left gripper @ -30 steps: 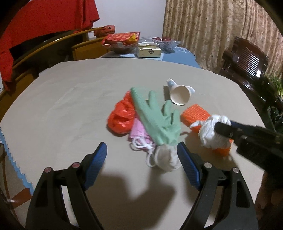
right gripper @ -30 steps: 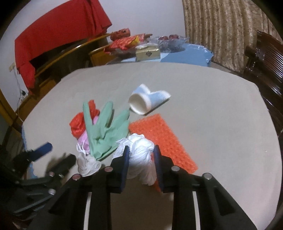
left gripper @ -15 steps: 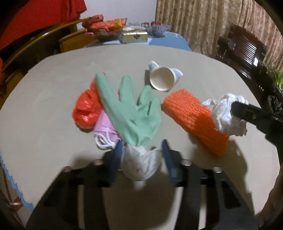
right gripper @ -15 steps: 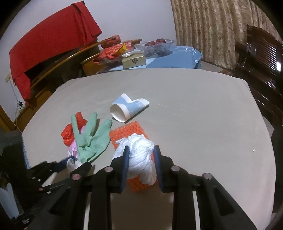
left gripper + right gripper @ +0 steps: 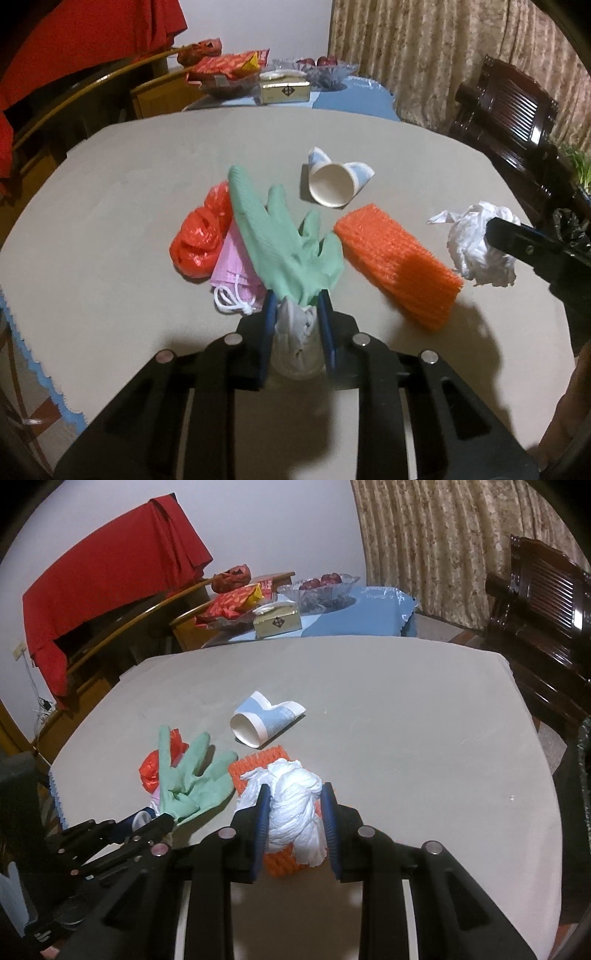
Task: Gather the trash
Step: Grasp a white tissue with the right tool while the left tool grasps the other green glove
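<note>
Our left gripper is a black plastic frame with long slotted cut-outs, branching forward into two fingers. Each finger carries a blue ribbed pad on its inner face. Four round silver screw heads sit across the frame's top. Our right gripper is built the same: black slotted body, blue ridged pads, and four silver screws in a row. From the left camera, the right gripper's finger shows as a plain black bar with one small screw. No cables or markings show on either tool.
</note>
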{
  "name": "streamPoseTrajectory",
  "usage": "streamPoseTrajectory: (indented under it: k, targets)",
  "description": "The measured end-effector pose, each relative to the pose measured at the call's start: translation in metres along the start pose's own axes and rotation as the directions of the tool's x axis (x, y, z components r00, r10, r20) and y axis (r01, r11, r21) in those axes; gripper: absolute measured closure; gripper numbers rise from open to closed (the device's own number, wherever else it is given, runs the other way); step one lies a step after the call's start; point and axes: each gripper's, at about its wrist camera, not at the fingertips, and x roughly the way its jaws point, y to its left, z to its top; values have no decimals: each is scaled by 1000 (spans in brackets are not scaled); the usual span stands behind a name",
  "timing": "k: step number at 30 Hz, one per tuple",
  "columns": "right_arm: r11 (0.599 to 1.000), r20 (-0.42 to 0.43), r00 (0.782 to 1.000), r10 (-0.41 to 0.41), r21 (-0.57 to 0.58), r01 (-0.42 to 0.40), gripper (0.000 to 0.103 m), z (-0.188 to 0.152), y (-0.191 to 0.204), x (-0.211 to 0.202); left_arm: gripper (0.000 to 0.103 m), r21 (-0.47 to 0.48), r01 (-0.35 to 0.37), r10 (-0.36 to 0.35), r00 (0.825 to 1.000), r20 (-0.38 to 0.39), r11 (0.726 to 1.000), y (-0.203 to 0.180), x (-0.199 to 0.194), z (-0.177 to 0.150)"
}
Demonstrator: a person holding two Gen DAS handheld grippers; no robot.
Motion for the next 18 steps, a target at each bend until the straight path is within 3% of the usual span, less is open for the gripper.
streamPoseTrajectory:
  k: [18]
  targets:
    - [1000, 62, 998, -6, 6, 6, 76, 12, -9, -45, 86, 2, -14, 13, 996, 91, 1000, -15, -78, 5]
